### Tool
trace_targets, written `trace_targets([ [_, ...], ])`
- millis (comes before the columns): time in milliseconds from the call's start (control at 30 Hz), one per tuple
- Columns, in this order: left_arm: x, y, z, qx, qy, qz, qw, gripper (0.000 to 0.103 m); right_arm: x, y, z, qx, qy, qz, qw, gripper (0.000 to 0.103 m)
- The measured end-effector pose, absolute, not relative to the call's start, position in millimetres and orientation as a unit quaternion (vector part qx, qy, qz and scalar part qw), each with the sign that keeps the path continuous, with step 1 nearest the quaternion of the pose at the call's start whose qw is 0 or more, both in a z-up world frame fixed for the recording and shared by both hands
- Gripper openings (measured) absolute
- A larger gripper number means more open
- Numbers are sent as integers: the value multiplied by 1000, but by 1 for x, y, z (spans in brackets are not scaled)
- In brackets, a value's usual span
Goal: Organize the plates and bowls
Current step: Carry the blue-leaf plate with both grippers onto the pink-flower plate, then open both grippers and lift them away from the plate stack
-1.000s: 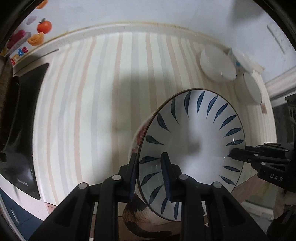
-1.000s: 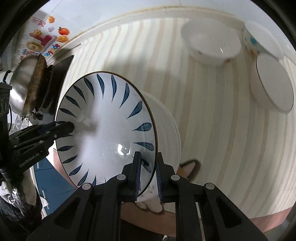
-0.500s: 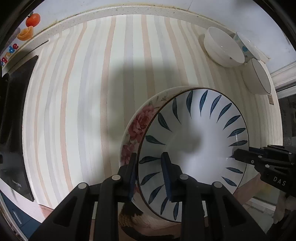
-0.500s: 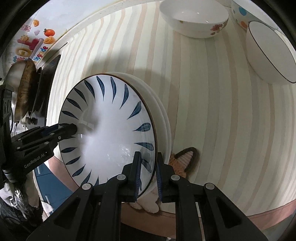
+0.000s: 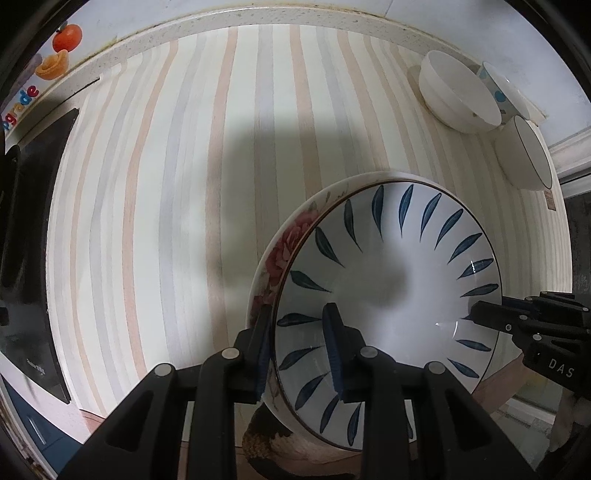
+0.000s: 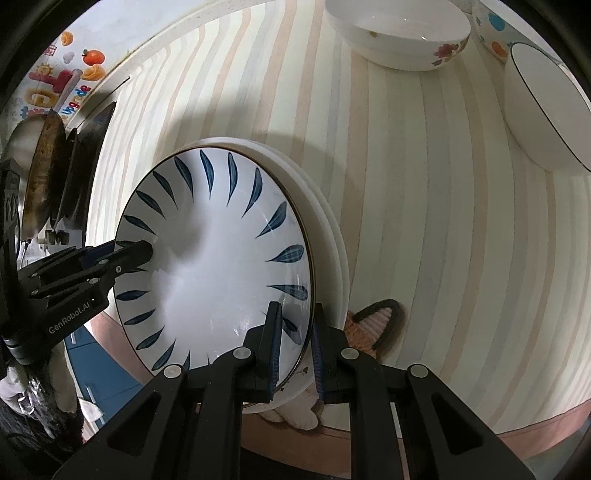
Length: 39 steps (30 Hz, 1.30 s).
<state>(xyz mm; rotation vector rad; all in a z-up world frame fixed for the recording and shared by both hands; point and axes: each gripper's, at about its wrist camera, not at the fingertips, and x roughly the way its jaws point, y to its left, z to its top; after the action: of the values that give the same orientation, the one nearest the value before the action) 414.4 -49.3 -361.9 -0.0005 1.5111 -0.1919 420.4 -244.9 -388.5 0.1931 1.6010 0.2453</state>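
Note:
A white plate with blue leaf marks [image 5: 388, 295] [image 6: 221, 258] lies on or just above a white plate with red flowers [image 5: 280, 258] [image 6: 332, 251] near the counter's front edge. My left gripper [image 5: 297, 332] is shut on its near-left rim. My right gripper [image 6: 295, 325] is shut on the opposite rim and shows in the left wrist view [image 5: 480, 314]. Three bowls stand at the back right: a white one [image 5: 458, 99] [image 6: 399, 33], a dotted one [image 5: 498, 88] [image 6: 491, 33], and a dark-rimmed one [image 5: 524, 155] [image 6: 546, 110].
The counter has a striped cover [image 5: 184, 184]. A black cooktop [image 5: 26, 229] lies at the left, with a pan [image 6: 40, 173] on it. A cat-shaped mat [image 6: 373, 321] sticks out under the plates at the front edge.
Both grippers have lowered the blue-leaf plate down onto the flowered plate. The counter and the bowls now look closer.

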Motion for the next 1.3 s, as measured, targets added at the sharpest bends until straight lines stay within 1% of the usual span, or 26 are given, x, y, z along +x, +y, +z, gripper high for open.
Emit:
trace_targets([
  [100, 416, -46, -361, 0, 684, -88, 724, 25, 421, -242, -388, 81, 715, 106, 687, 19],
  [667, 417, -42, -367, -10, 687, -76, 722, 25, 414, -241, -378, 102, 692, 64, 712, 19],
  [967, 403, -33, -338, -13, 669, -69, 740, 25, 408, -245, -365, 95, 678, 47, 728, 21],
  [1067, 393, -33, -314, -7, 651, -66, 756, 25, 402, -242, -350, 87, 669, 44, 737, 26],
  [1167, 378, -34, -285, -2, 630, -66, 774, 25, 385, -236, -325, 81, 652, 40, 753, 36],
  [1233, 364, -33, -264, 1, 616, -71, 784, 25, 372, -232, -306, 77, 640, 41, 763, 49],
  [1300, 351, -32, -246, 4, 605, -76, 792, 27, 356, -228, -283, 71, 624, 36, 777, 58],
])
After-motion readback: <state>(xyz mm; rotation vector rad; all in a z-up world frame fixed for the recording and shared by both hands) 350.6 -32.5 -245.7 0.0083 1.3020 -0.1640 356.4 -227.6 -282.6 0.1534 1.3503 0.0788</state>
